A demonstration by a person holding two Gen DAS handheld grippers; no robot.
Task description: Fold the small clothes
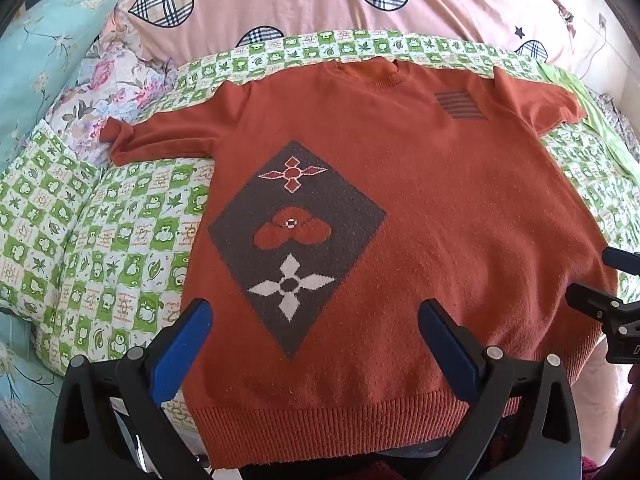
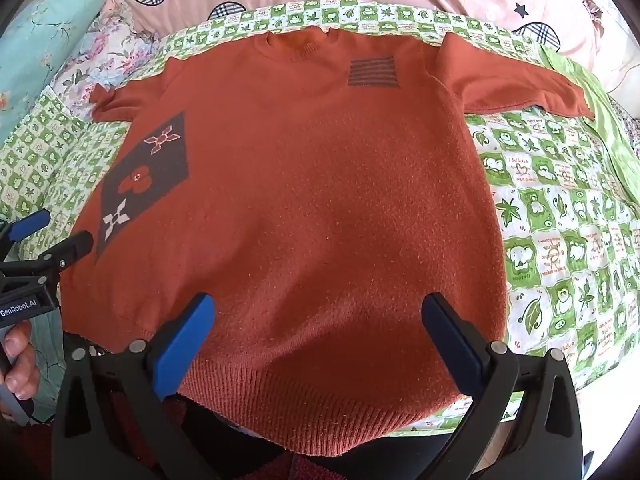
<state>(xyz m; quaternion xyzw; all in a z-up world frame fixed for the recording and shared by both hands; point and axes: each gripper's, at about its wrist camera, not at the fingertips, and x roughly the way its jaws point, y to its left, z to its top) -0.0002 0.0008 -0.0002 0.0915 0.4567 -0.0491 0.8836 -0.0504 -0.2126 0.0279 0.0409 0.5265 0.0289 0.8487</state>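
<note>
Ribbed hem [image 1: 340, 424] of orange sweater [image 1: 400, 200] is lying nearest, just under both claws. Left gripper [image 1: 312, 344] is being held wide, nothing gripped, over hem's diamond-patch side. Right gripper [image 2: 320, 340] is likewise being held wide, empty, over hem's plain side. Sweater is being shown flat on green checked quilt [image 2: 560, 220], long axis running from hem away to collar [image 1: 368, 70], sleeves spread sideways. Contact with hem possibly absent; view unclear.

Your left gripper [image 1: 314, 312] and right gripper [image 2: 318, 308] each show 2 blue pads on black plastic arms with silver rivets. White "GenRobot.AI" lettering marks 1 body. Your bare-skinned hand [image 2: 20, 360] shows pale fingernails.
</note>
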